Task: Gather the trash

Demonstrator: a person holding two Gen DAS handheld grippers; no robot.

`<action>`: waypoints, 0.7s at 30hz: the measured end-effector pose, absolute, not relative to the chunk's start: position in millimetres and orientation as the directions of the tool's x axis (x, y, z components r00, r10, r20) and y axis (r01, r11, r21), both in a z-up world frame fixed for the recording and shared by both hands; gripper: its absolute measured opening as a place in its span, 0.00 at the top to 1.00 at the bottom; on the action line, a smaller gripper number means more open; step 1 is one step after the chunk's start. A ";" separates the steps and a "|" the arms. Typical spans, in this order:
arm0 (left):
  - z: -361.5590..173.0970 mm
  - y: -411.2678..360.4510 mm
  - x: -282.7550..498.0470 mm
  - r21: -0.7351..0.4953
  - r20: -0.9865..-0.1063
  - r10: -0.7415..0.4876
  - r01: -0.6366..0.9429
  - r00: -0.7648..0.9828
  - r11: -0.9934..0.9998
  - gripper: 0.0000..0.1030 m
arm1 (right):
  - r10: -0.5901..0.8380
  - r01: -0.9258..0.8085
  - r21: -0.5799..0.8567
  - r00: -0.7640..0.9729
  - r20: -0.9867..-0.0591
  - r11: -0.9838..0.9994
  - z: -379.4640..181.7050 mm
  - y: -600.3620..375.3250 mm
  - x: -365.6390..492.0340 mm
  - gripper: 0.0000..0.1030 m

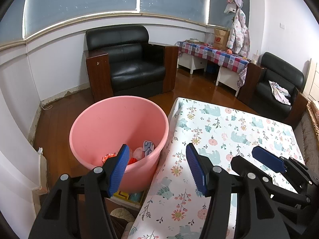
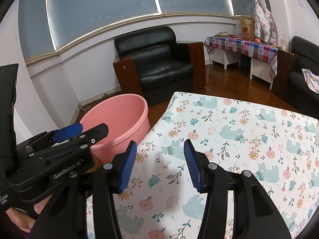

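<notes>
Trash (image 1: 137, 152) lying at bottom of pink bucket (image 1: 99, 127), beside floral-cloth counter (image 1: 229, 131). Left gripper (image 1: 156, 167) hovering over bucket rim, jaws apart, empty. Right gripper (image 2: 159, 165) hovering over counter, jaws apart, empty.

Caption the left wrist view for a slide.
Open left hand-held gripper poised between pink bin holding wrappers and floral-clothed table.

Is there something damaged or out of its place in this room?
Yes. The wall base behind the pink bucket looks chipped and peeling along the floor. A crumpled cloth lies on the right armchair. The trash pieces sit inside the bucket, and the floral tablecloth shows no litter.
</notes>
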State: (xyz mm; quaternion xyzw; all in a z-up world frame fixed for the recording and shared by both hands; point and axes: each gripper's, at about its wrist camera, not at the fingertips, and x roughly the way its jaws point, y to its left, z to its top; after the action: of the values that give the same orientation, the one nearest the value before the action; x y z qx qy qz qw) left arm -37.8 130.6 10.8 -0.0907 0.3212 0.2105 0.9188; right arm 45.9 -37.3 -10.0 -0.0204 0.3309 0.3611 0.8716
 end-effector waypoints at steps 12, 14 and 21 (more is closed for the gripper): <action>5.6 129.2 -36.5 -0.026 -0.633 0.329 -0.444 0.701 0.896 0.44 | 0.615 -0.638 0.209 0.519 -0.594 0.741 -12.2 -37.7 47.4 0.52; 2.6 127.5 -35.8 -0.025 -0.634 0.328 -0.443 0.700 0.896 0.44 | 0.614 -0.636 0.211 0.519 -0.595 0.742 -13.5 -38.2 47.9 0.52; -0.2 123.7 -31.9 -0.021 -0.638 0.329 -0.442 0.696 0.897 0.44 | 0.612 -0.630 0.218 0.517 -0.599 0.745 -16.7 -39.0 49.5 0.52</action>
State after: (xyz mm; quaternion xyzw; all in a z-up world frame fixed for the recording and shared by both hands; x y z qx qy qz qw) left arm -31.9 123.7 -0.2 -0.0864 0.3281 0.2101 0.9169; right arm 49.5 -39.0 -16.7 -0.0134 0.3384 0.3566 0.8707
